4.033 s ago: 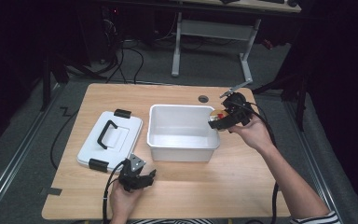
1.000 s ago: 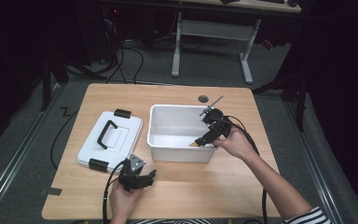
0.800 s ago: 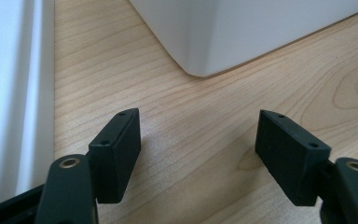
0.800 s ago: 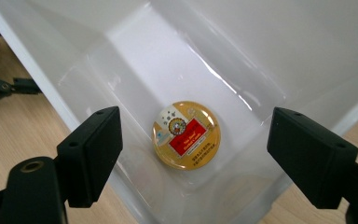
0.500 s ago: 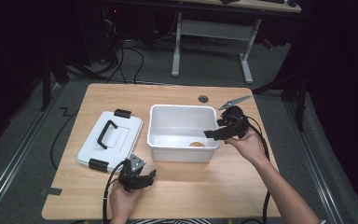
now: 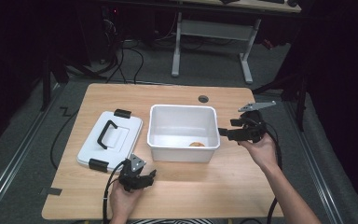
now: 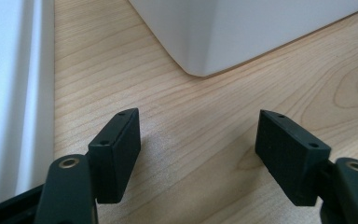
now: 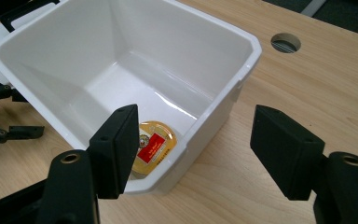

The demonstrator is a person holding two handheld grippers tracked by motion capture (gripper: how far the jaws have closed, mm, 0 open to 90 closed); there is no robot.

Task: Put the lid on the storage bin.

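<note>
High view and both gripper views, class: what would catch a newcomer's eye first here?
First, the open white plastic tub in the middle of the pale wooden table, with a small round gold-lidded, red-labelled cup lying in its near corner. To its left lies the flat white plastic lid with black handle and clips. The right tongs hang open just right of the tub.

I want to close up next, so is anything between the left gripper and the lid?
Nothing visible. The left gripper sits open on bare table, and the lid lies flat just beyond it, left of the white bin.
</note>
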